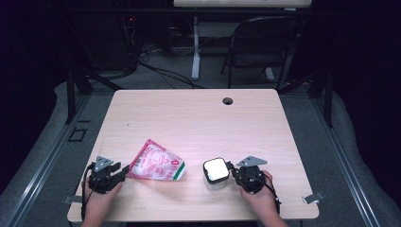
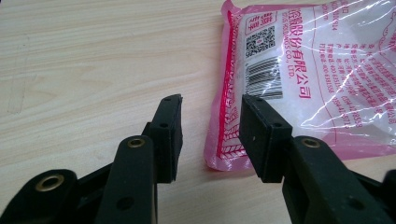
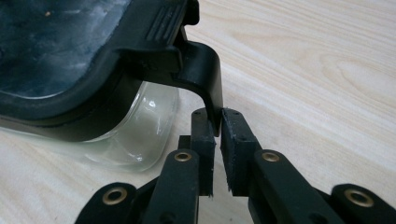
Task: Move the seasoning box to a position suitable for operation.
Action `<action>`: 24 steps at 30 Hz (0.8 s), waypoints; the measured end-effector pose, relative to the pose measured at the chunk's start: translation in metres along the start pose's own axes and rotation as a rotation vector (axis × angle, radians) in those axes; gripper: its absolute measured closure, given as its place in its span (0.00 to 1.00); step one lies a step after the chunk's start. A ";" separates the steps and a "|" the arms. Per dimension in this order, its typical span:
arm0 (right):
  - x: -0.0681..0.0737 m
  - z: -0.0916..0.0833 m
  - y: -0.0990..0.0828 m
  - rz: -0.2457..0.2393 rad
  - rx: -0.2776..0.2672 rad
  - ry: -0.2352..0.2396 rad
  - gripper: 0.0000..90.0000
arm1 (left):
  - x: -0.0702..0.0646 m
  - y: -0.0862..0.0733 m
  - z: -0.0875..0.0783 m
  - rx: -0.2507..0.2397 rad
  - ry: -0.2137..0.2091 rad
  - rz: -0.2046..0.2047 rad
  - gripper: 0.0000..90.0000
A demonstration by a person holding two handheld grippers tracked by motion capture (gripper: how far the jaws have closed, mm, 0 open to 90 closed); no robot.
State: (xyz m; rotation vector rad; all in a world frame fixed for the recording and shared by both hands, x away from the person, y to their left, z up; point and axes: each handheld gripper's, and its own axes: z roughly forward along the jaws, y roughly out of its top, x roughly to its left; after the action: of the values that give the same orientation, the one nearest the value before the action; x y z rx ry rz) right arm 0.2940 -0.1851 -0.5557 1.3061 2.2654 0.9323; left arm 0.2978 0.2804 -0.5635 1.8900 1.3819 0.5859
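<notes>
The right hand-held gripper (image 3: pixel 216 135) pinches the container's lid latch (image 3: pixel 205 77) — lid not yet off; the left hand-held gripper (image 2: pixel 210 133) hangs released beside the pink bag (image 2: pixel 322 70).

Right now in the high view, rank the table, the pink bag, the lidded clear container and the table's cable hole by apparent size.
1. table
2. pink bag
3. lidded clear container
4. cable hole, though it sits farther from the camera.
</notes>
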 end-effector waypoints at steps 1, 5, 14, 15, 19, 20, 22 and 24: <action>0.001 0.000 -0.001 0.007 -0.011 0.001 0.93 | 0.000 0.000 0.000 0.001 -0.001 0.002 0.66; -0.002 -0.002 -0.001 0.026 0.003 0.022 0.92 | -0.002 0.000 0.000 0.002 -0.003 0.001 0.66; -0.003 -0.025 -0.003 0.071 -0.061 0.052 0.75 | -0.004 0.001 -0.002 -0.002 -0.016 0.005 0.65; -0.003 -0.028 -0.003 0.074 -0.066 0.050 0.72 | -0.004 0.001 -0.002 -0.003 -0.015 0.006 0.65; -0.005 -0.037 -0.002 0.088 -0.084 0.062 0.65 | -0.004 0.001 -0.003 -0.005 -0.016 0.004 0.65; -0.006 -0.039 -0.001 0.091 -0.087 0.060 0.63 | -0.004 0.001 -0.003 -0.005 -0.015 0.004 0.65; -0.009 -0.043 0.001 0.098 -0.101 0.063 0.60 | -0.004 0.002 -0.004 -0.005 -0.017 0.001 0.65; -0.010 -0.044 0.002 0.102 -0.104 0.059 0.59 | -0.004 0.002 -0.004 -0.005 -0.018 0.000 0.65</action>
State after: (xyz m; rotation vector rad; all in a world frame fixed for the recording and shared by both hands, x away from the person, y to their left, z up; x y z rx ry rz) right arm 0.2741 -0.2089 -0.5226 1.3759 2.1795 1.1218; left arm 0.2946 0.2769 -0.5594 1.8868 1.3673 0.5702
